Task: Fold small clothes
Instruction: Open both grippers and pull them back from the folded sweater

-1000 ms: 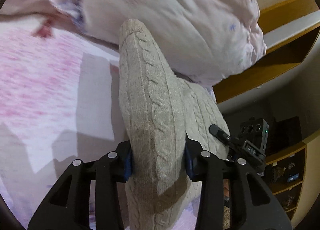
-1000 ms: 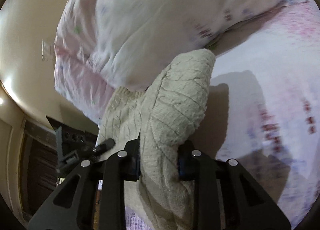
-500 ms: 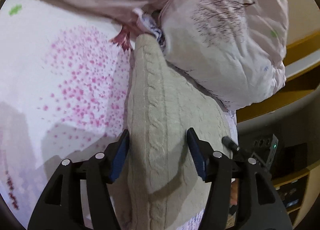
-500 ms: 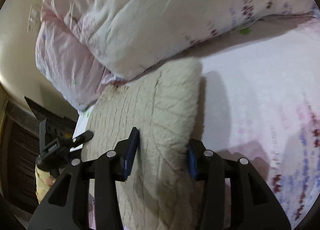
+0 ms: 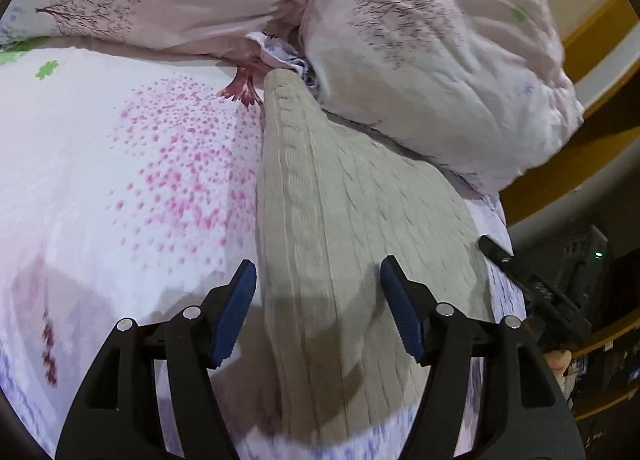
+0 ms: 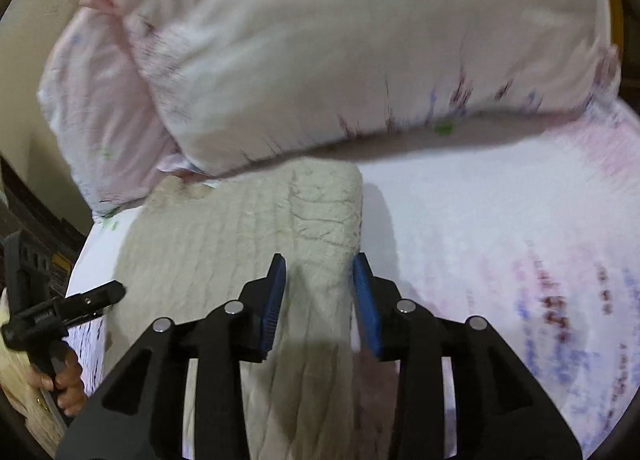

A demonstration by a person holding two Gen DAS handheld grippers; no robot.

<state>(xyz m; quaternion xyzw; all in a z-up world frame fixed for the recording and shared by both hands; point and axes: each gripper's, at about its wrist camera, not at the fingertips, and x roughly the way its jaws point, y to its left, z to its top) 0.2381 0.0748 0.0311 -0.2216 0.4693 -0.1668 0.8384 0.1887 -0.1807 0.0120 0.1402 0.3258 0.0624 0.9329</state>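
Both grippers release: left gripper (image 5: 318, 292) and right gripper (image 6: 320, 284) now spread apart over beige cable-knit sweater (image 5: 352, 211), flat on pink-speckled white bedsheet (image 5: 120, 179) beside pillow (image 5: 432, 59).

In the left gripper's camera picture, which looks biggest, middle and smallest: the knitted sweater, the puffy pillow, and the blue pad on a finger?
As they look in that view only:
1. pillow and sweater: close in size, and the sweater is nearer the camera, so I won't rank them.
2. blue pad: clearly smallest.
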